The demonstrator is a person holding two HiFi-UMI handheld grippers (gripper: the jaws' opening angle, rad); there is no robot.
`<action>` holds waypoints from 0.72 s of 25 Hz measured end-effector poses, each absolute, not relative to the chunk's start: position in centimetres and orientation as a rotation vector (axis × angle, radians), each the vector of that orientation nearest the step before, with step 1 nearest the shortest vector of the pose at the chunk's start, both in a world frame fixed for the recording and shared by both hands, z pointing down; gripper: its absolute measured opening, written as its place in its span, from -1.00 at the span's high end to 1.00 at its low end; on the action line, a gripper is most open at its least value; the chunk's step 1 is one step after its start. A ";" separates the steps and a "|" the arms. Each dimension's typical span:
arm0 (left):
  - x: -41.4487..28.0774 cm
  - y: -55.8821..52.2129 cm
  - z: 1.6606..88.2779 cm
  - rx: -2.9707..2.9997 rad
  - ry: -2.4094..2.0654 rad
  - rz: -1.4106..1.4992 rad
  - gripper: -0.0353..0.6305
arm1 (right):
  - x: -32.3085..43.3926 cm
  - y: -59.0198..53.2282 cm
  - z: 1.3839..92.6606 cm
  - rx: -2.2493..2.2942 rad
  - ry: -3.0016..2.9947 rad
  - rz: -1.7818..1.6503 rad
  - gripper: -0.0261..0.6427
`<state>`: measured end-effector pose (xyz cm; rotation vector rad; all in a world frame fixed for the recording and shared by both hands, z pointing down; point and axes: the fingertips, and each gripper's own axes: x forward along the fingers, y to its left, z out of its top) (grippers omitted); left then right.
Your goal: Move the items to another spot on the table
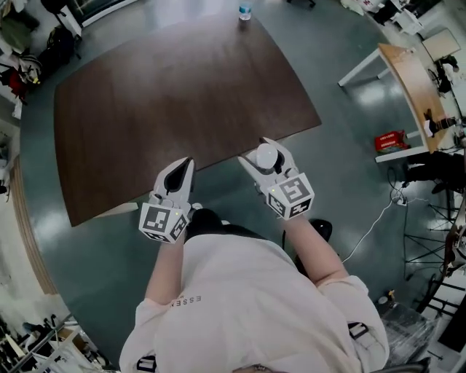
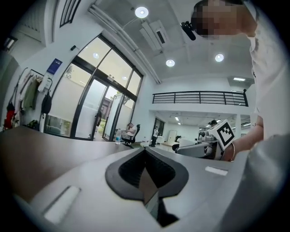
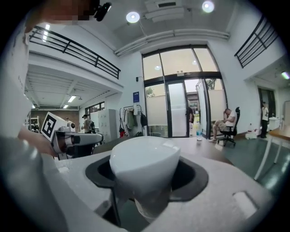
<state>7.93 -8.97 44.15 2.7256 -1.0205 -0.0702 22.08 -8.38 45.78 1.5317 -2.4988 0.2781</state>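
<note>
Right gripper view: right gripper point(image 3: 146, 174) grasps white cup point(image 3: 144, 158) | left gripper view: left gripper point(image 2: 146, 166) clenched, empty

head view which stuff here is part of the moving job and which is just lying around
Part of the job:
- white cup, clamped in the right hand-held gripper
- left hand-held gripper, shut, empty
- brown table

Lying about:
- water bottle at the table's far edge, possibly an item to move later
- side table
- red box beside it

Pale T-shirt point(image 1: 247, 291), small dark lettering point(image 1: 191, 299)
</note>
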 end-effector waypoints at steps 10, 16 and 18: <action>20.3 -13.1 45.7 2.761 -0.790 -0.001 0.85 | 35.7 -10.0 46.9 1.811 -2.346 0.360 0.07; 27.3 -18.7 45.2 2.770 -0.707 -0.016 0.85 | 41.2 -15.0 47.0 1.839 -2.311 0.374 0.07; 29.1 -20.0 45.2 2.777 -0.682 -0.006 0.85 | 42.6 -16.7 47.2 1.840 -2.306 0.380 0.07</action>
